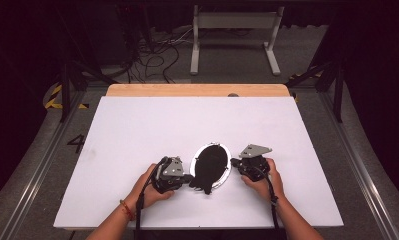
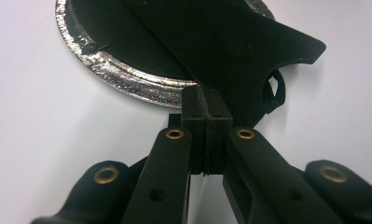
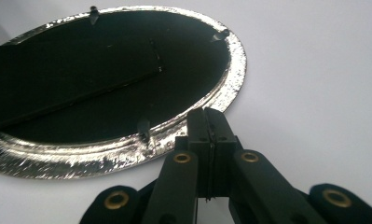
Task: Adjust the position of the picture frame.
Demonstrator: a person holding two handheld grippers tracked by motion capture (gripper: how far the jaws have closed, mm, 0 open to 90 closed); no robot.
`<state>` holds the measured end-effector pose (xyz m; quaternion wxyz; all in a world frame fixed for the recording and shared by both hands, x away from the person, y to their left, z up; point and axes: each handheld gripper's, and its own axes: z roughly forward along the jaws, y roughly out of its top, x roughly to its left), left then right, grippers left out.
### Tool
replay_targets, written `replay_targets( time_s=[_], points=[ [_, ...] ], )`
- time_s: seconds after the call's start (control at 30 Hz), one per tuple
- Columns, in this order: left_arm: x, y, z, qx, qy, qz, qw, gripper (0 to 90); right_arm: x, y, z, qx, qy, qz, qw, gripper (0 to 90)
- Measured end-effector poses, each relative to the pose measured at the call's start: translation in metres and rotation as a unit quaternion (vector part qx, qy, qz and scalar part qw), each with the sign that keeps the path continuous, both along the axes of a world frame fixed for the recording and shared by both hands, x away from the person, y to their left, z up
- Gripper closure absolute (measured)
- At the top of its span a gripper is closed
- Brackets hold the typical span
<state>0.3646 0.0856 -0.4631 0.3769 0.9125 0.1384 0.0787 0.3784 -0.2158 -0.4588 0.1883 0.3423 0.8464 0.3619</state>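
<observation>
two bare forearms come in over the near edge of the white tabletop (image 1: 137,125), and each hand holds a black gripper with a cable. the left gripper (image 1: 191,178) has its jaws pressed tight together with nothing between them, and its tip sits right at the shiny rim. the right gripper (image 1: 233,162) is closed tight and empty too, its tip just beside the rim on the other side.

between them lies an oval picture frame with a shiny silver rim and a flat black back (image 1: 212,165), face down. it rests near the middle of the near edge, tilted a little. the left gripper view shows the crinkly silver rim (image 2: 127,79) and a black fold-out stand (image 2: 249,51) that reaches past the rim to a wide end. the right gripper view shows small black clips (image 3: 144,127) holding the back in place.

the tabletop is plain white, with a strip of light wood (image 1: 197,90) along its far edge. past it the floor is grey, with black cables (image 1: 152,55) and the white legs of another table (image 1: 234,35). the room beyond is dark.
</observation>
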Motion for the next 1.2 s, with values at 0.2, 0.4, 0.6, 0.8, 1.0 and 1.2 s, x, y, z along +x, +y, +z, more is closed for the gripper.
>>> replay_targets(
  time_s=[0.2, 0.4, 0.6, 0.8, 1.0, 1.2],
  points=[
    [0.0, 0.004, 0.002, 0.007, 0.004, -0.008, 0.9999, 87.0, -0.014, 0.001, 0.001, -0.004, 0.003, 0.03, 0.9995, 90.0],
    [-0.001, 0.006, 0.001, 0.001, 0.013, -0.02, 0.9997, 87.4, -0.021, 0.001, 0.002, 0.003, 0.022, 0.054, 0.9983, 90.0],
    [-0.002, 0.007, -0.001, -0.015, 0.023, -0.02, 0.9994, 90.0, -0.019, 0.001, -0.002, 0.031, 0.023, 0.039, 0.9985, 90.0],
    [-0.003, 0.004, -0.002, -0.019, 0.025, -0.021, 0.9993, 90.0, -0.017, 0.003, -0.002, 0.024, 0.014, 0.034, 0.999, 90.0],
    [-0.005, -0.004, -0.001, -0.014, 0.018, -0.02, 0.9995, 90.0, -0.013, 0.001, -0.002, 0.027, 0.017, 0.027, 0.9991, 90.0],
    [-0.006, -0.006, -0.001, -0.018, 0.022, -0.014, 0.9995, 90.0, -0.012, 0.0, -0.002, 0.026, 0.016, 0.026, 0.9992, 90.0]
  ],
)
